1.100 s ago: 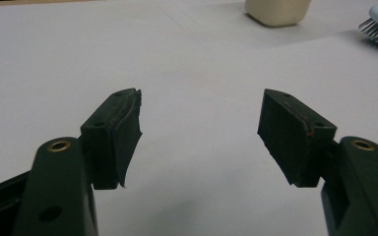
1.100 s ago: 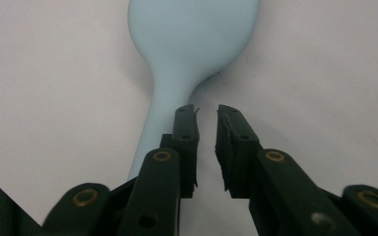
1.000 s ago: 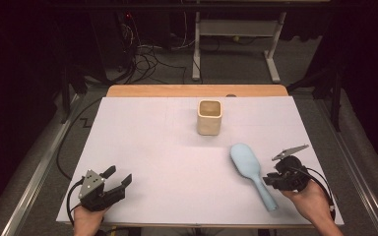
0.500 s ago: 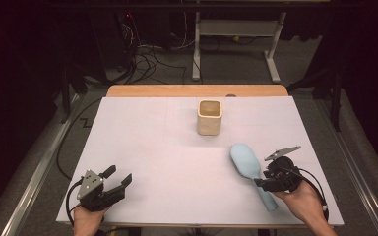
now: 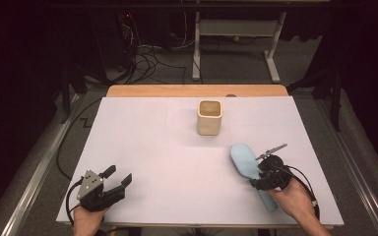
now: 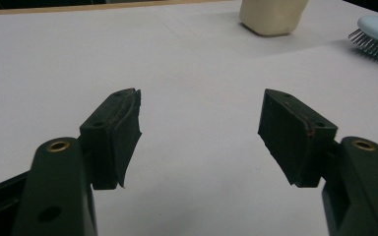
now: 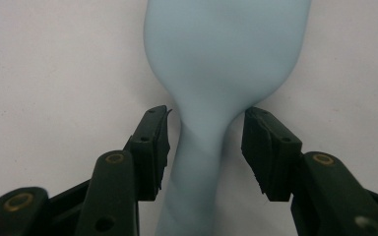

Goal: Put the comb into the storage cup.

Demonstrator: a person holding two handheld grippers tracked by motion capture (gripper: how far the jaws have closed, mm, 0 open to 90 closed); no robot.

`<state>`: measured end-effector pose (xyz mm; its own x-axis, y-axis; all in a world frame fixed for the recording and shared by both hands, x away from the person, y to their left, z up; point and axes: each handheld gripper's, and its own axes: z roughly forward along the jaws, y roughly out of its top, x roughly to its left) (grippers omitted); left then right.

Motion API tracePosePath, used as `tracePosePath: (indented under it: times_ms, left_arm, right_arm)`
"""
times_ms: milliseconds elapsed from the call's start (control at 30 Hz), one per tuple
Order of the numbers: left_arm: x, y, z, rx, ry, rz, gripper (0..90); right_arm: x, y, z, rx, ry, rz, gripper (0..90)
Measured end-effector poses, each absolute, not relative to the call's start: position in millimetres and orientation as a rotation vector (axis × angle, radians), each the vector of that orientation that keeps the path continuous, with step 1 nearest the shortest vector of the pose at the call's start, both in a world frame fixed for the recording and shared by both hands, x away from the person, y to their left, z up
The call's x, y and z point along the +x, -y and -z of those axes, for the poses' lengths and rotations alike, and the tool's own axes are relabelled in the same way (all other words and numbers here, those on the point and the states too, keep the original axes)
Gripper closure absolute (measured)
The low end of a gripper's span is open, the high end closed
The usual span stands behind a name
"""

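Observation:
A pale blue hairbrush (image 5: 246, 160) lies bristles down on the white table, right of the middle, with its handle towards the person. My right gripper (image 5: 259, 178) points down over that handle. In the right gripper view the handle (image 7: 197, 162) runs up between the jaws of my right gripper (image 7: 205, 118), with a gap on each side. Those jaws have just been opening and stand open around it. My left gripper (image 5: 119, 174) rests at the near left, open, with bare table between its jaws (image 6: 199, 105).
A cream square cup (image 5: 209, 118) stands upright behind the table's middle, also in the left gripper view (image 6: 271, 17) beside the brush's bristles (image 6: 374, 42). The white sheet (image 5: 152, 147) lies on a wooden top. Cables and a desk frame are on the floor beyond.
My right gripper has moved left and slightly down onto the brush handle, and its jaws have widened around it. The left gripper, the brush and the cup have stayed put.

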<state>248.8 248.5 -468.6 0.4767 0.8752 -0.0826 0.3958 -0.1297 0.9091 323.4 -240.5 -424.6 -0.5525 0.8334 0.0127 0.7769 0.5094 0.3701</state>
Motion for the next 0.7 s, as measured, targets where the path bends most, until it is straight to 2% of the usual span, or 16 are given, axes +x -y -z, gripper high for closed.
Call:
tracePosePath:
  times_ms: [700]
  left_arm:
    - [249, -249, 468, 1.727, -1.098, -0.603, 33.0]
  right_arm:
    - [335, 231, 434, 1.4, -2.602, -0.392, 56.9]
